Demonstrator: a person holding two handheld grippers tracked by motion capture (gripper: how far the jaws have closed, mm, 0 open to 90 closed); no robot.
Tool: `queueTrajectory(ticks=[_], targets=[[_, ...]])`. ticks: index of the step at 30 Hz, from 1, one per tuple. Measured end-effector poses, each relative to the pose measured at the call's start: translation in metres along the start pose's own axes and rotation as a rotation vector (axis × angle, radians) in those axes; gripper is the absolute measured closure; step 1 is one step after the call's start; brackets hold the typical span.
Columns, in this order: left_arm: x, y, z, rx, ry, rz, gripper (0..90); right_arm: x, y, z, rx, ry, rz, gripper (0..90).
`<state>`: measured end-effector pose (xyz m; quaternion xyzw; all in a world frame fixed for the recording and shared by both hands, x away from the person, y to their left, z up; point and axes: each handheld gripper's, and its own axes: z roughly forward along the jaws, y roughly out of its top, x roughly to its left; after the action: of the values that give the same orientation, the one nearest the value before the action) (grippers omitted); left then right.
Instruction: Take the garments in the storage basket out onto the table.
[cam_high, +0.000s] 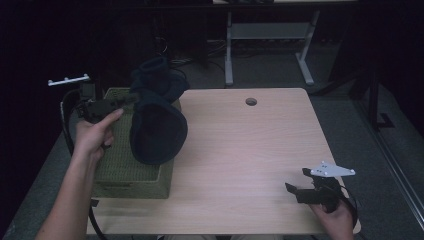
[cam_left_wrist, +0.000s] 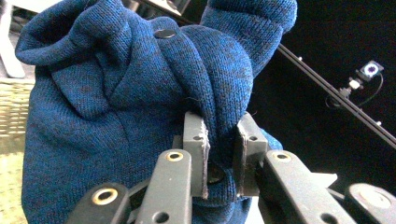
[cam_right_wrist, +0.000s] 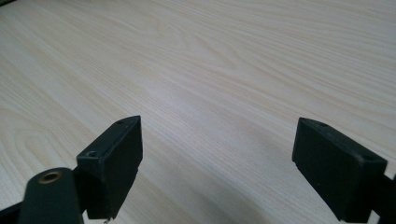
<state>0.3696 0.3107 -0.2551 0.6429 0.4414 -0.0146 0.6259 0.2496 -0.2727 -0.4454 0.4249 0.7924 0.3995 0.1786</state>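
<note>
A dark blue knitted garment (cam_high: 157, 117) hangs in the air over the right rim of a woven olive basket (cam_high: 127, 172) at the table's left. My left gripper (cam_high: 131, 98) is shut on a fold of it; in the left gripper view the blue knit (cam_left_wrist: 140, 93) bunches between the two pads (cam_left_wrist: 196, 149), with a small dark button showing near the top. My right gripper (cam_high: 299, 181) rests low near the table's front right corner, jaws wide open. In the right gripper view its fingers (cam_right_wrist: 114, 163) frame bare wood, with nothing between them.
The light wooden table (cam_high: 240, 150) has a round cable hole (cam_high: 251, 101) near its far edge. A white desk frame (cam_high: 270, 45) stands on the dark floor behind. A person's forearms enter from the bottom at left and right.
</note>
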Motion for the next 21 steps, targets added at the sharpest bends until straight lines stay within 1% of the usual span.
queueTrajectory(ticks=[2,3,4,5,6,7,8,9,10,14,15,16,18,20,21], targets=[[-0.003,-0.001,0.008,0.011,-0.01,-0.002,78.3,0.0,0.0,0.0,0.0,-0.001,0.003,15.9],[-0.003,-0.001,0.008,0.011,-0.01,-0.002,78.3,0.0,0.0,0.0,0.0,-0.001,0.003,15.9],[-0.007,-0.002,0.015,0.021,-0.02,0.004,78.3,-0.001,0.0,0.0,-0.001,0.001,0.001,15.9],[-0.007,-0.002,0.015,0.021,-0.02,0.004,78.3,-0.001,0.0,0.0,-0.001,0.001,0.001,15.9],[-0.011,-0.004,0.022,0.031,-0.029,0.008,78.3,-0.001,0.0,-0.001,-0.003,0.001,0.002,15.9],[-0.011,-0.004,0.022,0.031,-0.029,0.008,78.3,-0.001,0.0,-0.001,-0.003,0.001,0.004,15.9],[-0.015,-0.005,0.031,0.041,-0.037,0.018,78.3,-0.001,0.0,-0.001,-0.004,0.003,0.004,15.9],[-0.015,-0.005,0.031,0.041,-0.037,0.018,78.3,-0.001,0.0,-0.001,-0.004,0.003,0.004,15.9],[-0.018,-0.007,0.038,0.055,-0.037,0.019,78.3,-0.001,0.0,-0.001,-0.004,0.002,0.002,15.9],[-0.025,-0.011,0.055,0.09,-0.023,0.042,78.3,-0.001,0.001,-0.002,-0.006,-0.002,0.002,15.9],[-0.026,-0.013,0.06,0.097,-0.027,0.042,78.3,-0.002,0.0,-0.002,-0.008,-0.002,-0.001,15.9],[-0.026,-0.013,0.06,0.097,-0.027,0.042,78.3,-0.002,0.0,-0.003,-0.009,-0.004,0.002,15.9],[-0.031,-0.018,0.073,0.12,-0.023,0.055,78.2,-0.002,0.0,-0.004,-0.011,-0.005,0.003,15.9],[-0.035,-0.021,0.082,0.131,-0.026,0.057,78.2,-0.002,0.0,-0.004,-0.011,-0.004,0.002,15.9],[-0.035,-0.021,0.082,0.131,-0.026,0.057,78.2,-0.002,0.0,-0.004,-0.011,-0.004,0.002,15.9]])
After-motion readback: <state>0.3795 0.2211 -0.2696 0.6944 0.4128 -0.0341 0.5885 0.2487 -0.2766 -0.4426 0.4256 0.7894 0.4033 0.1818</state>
